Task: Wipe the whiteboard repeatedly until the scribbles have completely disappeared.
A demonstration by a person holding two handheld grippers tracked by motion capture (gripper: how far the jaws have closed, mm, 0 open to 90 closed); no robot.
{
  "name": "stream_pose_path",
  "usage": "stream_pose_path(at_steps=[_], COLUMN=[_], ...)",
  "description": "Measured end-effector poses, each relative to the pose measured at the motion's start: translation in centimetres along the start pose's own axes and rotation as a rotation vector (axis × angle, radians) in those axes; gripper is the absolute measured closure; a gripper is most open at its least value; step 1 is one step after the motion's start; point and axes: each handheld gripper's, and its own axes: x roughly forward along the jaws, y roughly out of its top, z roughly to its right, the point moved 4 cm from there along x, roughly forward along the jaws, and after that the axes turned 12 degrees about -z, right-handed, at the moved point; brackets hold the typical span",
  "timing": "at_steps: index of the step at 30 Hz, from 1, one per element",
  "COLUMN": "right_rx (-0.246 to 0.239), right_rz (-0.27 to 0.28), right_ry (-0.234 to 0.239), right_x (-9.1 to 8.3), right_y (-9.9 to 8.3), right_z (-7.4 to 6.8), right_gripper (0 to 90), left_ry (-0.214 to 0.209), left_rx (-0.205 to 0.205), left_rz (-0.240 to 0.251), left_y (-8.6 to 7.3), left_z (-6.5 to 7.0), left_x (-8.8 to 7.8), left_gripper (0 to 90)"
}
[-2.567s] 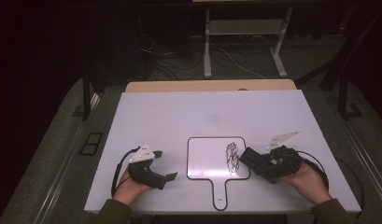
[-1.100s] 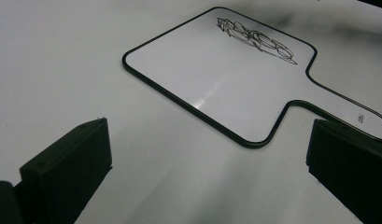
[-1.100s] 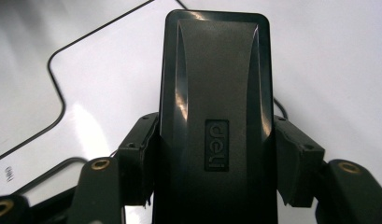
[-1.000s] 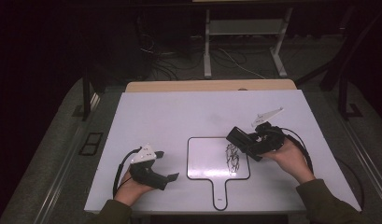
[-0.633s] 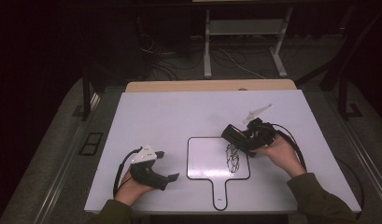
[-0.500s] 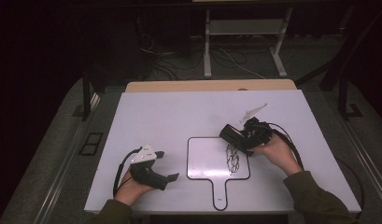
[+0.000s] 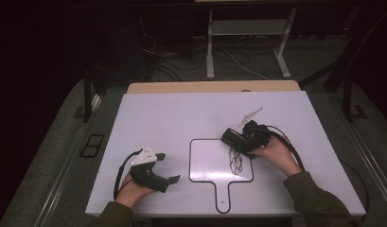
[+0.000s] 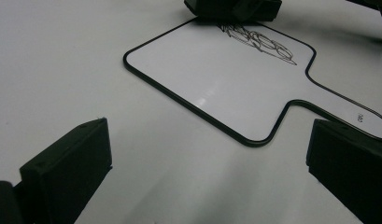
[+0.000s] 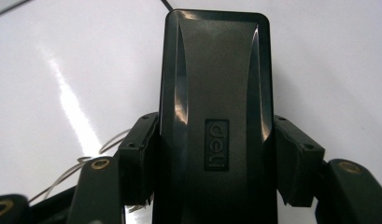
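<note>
My right tool (image 7: 234,138) is pinching a black eraser (image 9: 216,93) between its two jaws; in the right gripper view the jaws press on both long sides of the eraser, whose top carries a small embossed label, and it points away from the camera over the white surface. From the high view I see that eraser at the upper right part of the small paddle-shaped whiteboard (image 7: 210,161), right at the top end of the black scribble (image 7: 236,162) drawn there; whether it touches the board I cannot tell. The whiteboard lies flat on the white counter (image 7: 181,113), its handle pointing toward me. In the left gripper view the scribble (image 8: 258,39) runs from under the eraser (image 8: 233,8) at the far edge of the whiteboard (image 8: 216,79). My left tool (image 7: 174,179) rests on the counter to the left of the board, well apart from it, its jaws spread wide with nothing between them but bare counter.
</note>
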Motion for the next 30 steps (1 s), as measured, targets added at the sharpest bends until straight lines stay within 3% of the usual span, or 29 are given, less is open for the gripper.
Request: stream_pose_path(at_steps=[13,14,30], right_rx=[-0.027,-0.042,-0.017], right_rz=[-0.036,-0.042,-0.045], right_ry=[-0.028,-0.049,-0.024], right_x=[0.83,0.88,0.85], right_y=[-0.07,-0.06,0.04], right_z=[-0.30,-0.23,-0.41], right_gripper=[38.3,38.3,38.0], left_ry=[0.002,0.002,0.003], left_rx=[0.004,0.003,0.005], left_rz=[-0.004,-0.005,-0.008], left_y=[-0.01,-0.02,-0.02], left_z=[0.08,0.11,0.10], left_x=[0.10,0.12,0.16], left_gripper=[0.0,0.0,0.0])
